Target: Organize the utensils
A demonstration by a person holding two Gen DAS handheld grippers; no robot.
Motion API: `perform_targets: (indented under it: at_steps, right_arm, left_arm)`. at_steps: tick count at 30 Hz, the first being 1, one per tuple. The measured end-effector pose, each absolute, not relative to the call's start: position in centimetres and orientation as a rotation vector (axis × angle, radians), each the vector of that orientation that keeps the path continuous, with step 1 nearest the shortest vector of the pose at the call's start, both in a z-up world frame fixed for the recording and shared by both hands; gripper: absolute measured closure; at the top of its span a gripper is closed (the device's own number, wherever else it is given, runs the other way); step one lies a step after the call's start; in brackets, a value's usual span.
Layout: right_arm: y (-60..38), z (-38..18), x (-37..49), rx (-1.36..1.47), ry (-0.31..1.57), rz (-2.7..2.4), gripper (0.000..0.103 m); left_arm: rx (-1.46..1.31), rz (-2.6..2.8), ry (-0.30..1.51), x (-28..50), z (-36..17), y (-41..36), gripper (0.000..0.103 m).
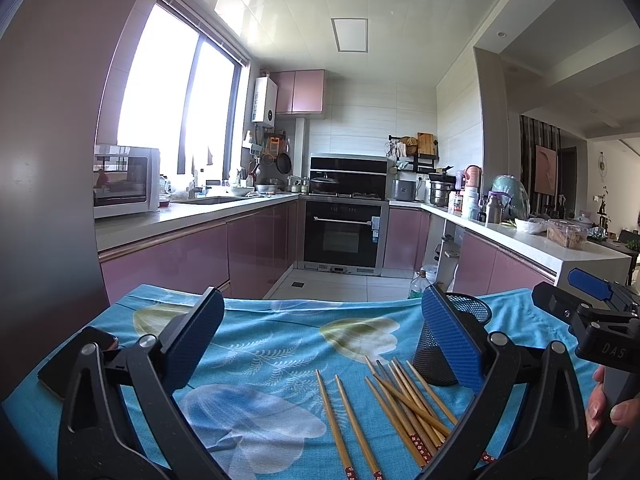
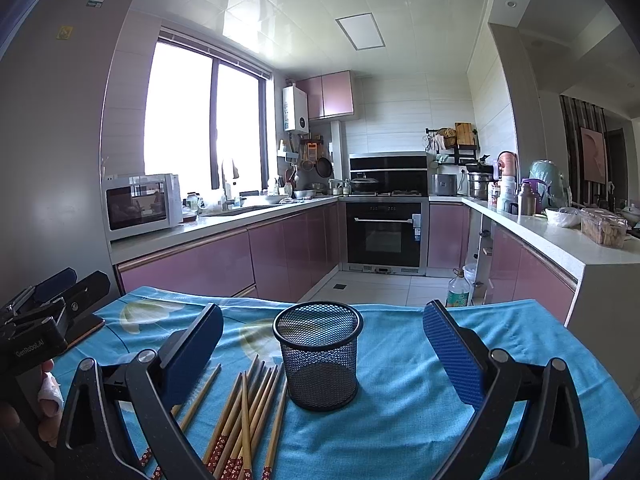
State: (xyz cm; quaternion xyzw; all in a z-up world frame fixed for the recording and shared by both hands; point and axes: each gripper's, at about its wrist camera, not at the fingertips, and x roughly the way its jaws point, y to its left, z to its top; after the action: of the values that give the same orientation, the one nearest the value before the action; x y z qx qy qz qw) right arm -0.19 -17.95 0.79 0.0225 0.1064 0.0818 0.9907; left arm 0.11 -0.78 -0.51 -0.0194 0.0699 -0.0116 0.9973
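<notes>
Several wooden chopsticks (image 1: 404, 404) with red patterned ends lie loose on the blue flowered tablecloth (image 1: 276, 344). To their right stands an upright black mesh cup (image 1: 440, 344), partly hidden by my right-hand pad. My left gripper (image 1: 320, 336) hovers open above the cloth, with nothing between its pads. In the right wrist view the mesh cup (image 2: 320, 356) stands empty in the middle, with the chopsticks (image 2: 244, 412) to its left. My right gripper (image 2: 320, 344) is open, its pads wide on either side of the cup. The other gripper (image 2: 44, 312) shows at the left edge.
A dark phone (image 1: 76, 356) lies on the cloth's left edge. Behind the table runs a kitchen with pink cabinets, a white microwave (image 1: 124, 180) and a black oven (image 1: 344, 232). A plastic bottle (image 2: 456, 288) stands on the floor past the table's far edge. A hand (image 1: 612, 408) holds the right gripper.
</notes>
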Motion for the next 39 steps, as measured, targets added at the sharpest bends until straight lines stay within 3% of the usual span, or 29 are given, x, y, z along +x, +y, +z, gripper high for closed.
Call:
perform_targets:
  at_steps: [22, 28, 33, 36, 39]
  right_arm:
    - [-17.4, -0.3, 0.2, 0.024, 0.288, 0.211, 0.006]
    - [-15.7, -1.4, 0.8, -0.067, 0.38, 0.284, 0.007]
    - [-13.4, -3.5, 2.0, -0.145, 0.51, 0.362, 0.04]
    - [-12.4, -4.6, 3.0, -0.159, 0.589, 0.412, 0.055]
    - [-11.6, -5.4, 3.7, -0.184, 0.646, 0.443, 0.062]
  left_arm:
    - [-0.033, -0.023, 0.198, 0.3, -0.5, -0.5, 0.006]
    - [-0.009, -0.051, 0.267, 1.0, -0.8, -0.3, 0.006]
    - [0.045, -0.053, 0.379, 2.7, -2.4, -0.6, 0.006]
    - [0.065, -0.078, 0.437, 3.5, -3.5, -0.7, 0.006]
    - [0.116, -0.083, 0.486, 4.3, -4.5, -1.2, 0.011]
